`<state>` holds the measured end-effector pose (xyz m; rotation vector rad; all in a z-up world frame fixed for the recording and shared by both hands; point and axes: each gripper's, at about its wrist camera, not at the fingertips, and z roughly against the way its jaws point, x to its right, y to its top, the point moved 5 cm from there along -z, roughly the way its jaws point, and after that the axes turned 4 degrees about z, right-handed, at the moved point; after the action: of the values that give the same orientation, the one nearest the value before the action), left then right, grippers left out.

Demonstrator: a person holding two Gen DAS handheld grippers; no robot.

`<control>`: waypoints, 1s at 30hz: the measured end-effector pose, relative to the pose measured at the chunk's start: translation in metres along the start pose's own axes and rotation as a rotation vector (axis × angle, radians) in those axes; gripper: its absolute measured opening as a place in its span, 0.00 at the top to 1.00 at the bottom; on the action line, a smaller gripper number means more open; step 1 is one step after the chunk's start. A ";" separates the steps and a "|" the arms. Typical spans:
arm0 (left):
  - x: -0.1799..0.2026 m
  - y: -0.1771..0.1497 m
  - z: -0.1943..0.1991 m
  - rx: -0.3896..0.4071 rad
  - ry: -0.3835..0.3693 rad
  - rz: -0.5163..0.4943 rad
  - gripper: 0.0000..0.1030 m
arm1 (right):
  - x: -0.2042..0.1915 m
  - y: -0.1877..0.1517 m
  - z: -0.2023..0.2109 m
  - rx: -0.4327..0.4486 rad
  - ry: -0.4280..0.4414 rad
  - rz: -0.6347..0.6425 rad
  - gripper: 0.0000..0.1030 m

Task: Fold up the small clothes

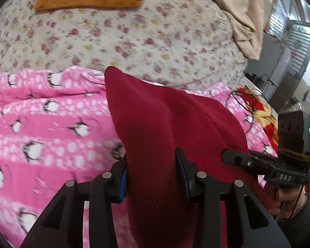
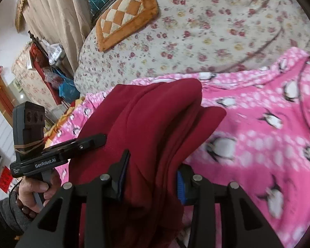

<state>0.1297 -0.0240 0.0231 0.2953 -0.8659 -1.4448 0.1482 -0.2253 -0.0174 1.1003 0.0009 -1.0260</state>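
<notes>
Over fleecy pink blanket [image 1: 51, 124], bunched maroon cloth [image 1: 159, 124]

Left tool [image 1: 153, 173] angled downward, both black fingers closed onto a bunched fold of dark red cloth [image 1: 165, 124], blue pads [image 1: 123, 184] pressed against it on either side. Right tool [image 2: 150, 177] likewise tilted down, clamped on a thicker bundle of the same cloth, jaws standing a little wider apart. Seen from the right wrist: left hand [image 2: 34, 194] wrapped around the pistol handle, grey sleeve [image 2: 4, 217] at the wrist. Seen from the left wrist: right hand [image 1: 283, 196] gripping its handle low at the frame's edge, partly hidden. Both tools side by side, near each other.
</notes>
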 end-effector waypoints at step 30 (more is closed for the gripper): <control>-0.104 -0.005 -0.081 -0.110 0.047 0.304 0.39 | -0.004 0.016 -0.061 -0.035 -0.197 -0.034 0.41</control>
<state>0.1913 0.0465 -0.0696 0.1086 -0.7543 -1.1917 0.1850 -0.1774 -0.0347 0.9665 -0.1214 -1.1573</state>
